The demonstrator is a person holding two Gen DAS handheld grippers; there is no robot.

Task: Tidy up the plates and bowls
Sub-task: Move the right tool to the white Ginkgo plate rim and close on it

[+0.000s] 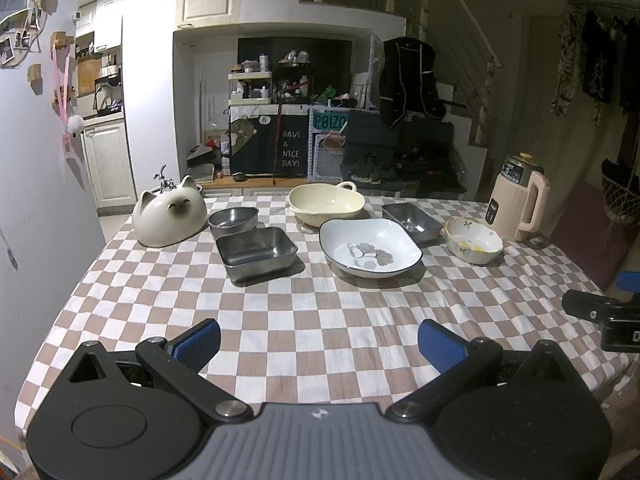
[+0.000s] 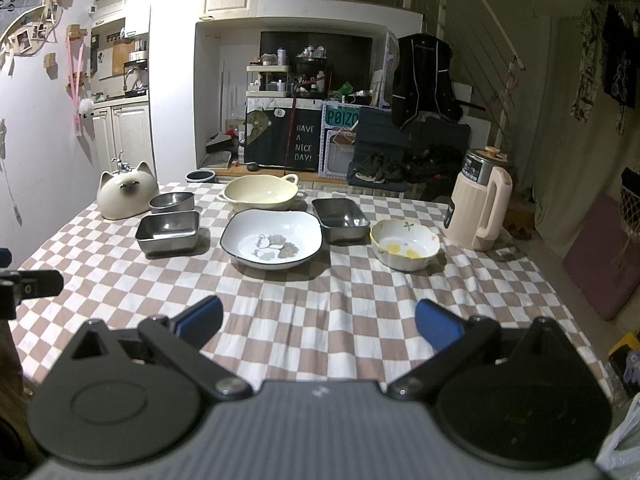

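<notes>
Bowls and dishes stand in a loose row across the middle of both frames, on a worktop (image 1: 280, 328) under a brown-and-white checked cloth. From frame left: a cat-shaped ceramic (image 1: 168, 216); a small steel bowl (image 1: 233, 219) with a square steel tray (image 1: 256, 252) just in front of it; a cream handled dish (image 1: 326, 202) at upper centre; a white plate (image 1: 370, 246) with a dark rim and leaf print just in front of that dish; a second steel tray (image 1: 412, 220) just right of the plate; a flowered bowl (image 1: 473, 244) further right. A pink jug (image 1: 518, 208) stands at right of centre, beyond the flowered bowl.

Left claw (image 1: 319, 342), lower centre of its own view: blue pads spread wide, nothing between them, above bare cloth, well short of the dishes. Right claw (image 2: 319, 322): likewise spread and empty, over the near cloth. Each claw's black body shows at the other view's side edge.
</notes>
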